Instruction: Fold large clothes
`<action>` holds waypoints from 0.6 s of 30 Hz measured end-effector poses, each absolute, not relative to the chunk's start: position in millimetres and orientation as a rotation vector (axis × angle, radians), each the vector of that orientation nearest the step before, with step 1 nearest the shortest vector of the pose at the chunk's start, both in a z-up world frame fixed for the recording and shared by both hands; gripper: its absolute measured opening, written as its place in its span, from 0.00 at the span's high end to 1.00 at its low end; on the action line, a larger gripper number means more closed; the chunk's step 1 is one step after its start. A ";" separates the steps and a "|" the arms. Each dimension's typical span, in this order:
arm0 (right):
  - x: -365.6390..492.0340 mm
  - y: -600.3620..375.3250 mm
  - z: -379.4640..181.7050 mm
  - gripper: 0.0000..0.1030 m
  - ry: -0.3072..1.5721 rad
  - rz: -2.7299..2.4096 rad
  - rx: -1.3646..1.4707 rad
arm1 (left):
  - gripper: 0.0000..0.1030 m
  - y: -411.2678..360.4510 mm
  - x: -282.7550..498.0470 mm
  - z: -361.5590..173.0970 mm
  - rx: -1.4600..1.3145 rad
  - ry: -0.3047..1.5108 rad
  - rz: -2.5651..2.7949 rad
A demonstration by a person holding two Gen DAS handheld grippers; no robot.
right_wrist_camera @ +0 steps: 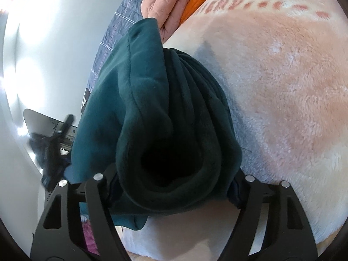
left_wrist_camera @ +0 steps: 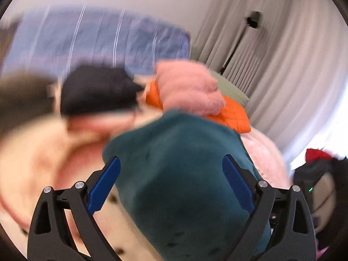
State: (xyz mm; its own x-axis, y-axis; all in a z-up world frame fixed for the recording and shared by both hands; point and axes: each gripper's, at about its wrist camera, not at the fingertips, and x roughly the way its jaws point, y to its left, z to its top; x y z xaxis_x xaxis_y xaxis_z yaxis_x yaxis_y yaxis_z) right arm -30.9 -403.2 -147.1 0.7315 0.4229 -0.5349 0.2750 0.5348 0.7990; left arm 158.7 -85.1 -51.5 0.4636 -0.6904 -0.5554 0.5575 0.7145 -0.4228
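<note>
**A big green fleece between two grippers on a messy bed**

Lots of soft things lie around. A puffy pink jacket (right_wrist_camera: 167,0) sits on top of an orange quilted thing (left_wrist_camera: 235,113). Behind them is a blue blanket with white lines (left_wrist_camera: 97,39). A dark cap-shaped thing (left_wrist_camera: 97,89) sits to the left, but it is too blurry to be sure. Gray curtains (left_wrist_camera: 271,65) hang at the back, with a thin black stand (left_wrist_camera: 239,39) in front of them. Underneath everything is a fluffy pale pink blanket (right_wrist_camera: 282,87).

Red letters and dots run across the pink blanket. They are upside down and too fuzzy to read.

The green fleece (right_wrist_camera: 163,119) is dark teal, thick and soft. It lies on the pink blanket, bunched into deep folds, and one end curls into a dark tube shape.

The right gripper (right_wrist_camera: 174,187) is squeezed onto the rolled end of the fleece, and the cloth hides its fingertips. The left gripper (left_wrist_camera: 171,182) has its blue pads (left_wrist_camera: 104,184) spread wide apart, with the fleece sitting between them. The left view is blurry.
</note>
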 end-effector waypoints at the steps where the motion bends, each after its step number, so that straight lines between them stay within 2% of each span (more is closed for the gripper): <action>1: -30.8 -403.4 -147.5 0.26 0.779 0.104 1.030 | 0.08 -82.5 169.5 -67.6 -0.261 0.845 -0.794; 4: -31.0 -404.4 -148.8 0.26 0.778 0.114 1.030 | 0.01 -76.0 186.8 -99.4 -0.440 0.934 -0.869; 13: -29.0 -401.7 -147.0 0.21 0.784 0.122 0.984 | 0.01 -79.2 207.4 -118.7 -0.521 0.982 -0.964; 18: -26.7 -398.5 -144.1 0.22 0.783 0.123 0.958 | 0.01 -76.1 219.6 -125.4 -0.604 0.974 -0.965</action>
State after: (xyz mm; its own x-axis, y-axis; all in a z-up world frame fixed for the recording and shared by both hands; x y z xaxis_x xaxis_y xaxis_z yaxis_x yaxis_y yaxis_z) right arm -26.7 -398.5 -144.1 0.7244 0.4230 -0.5443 0.2354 0.5903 0.7721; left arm 219.6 -76.1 -125.4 0.2232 -0.8853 -0.4079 0.3992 0.4648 -0.7903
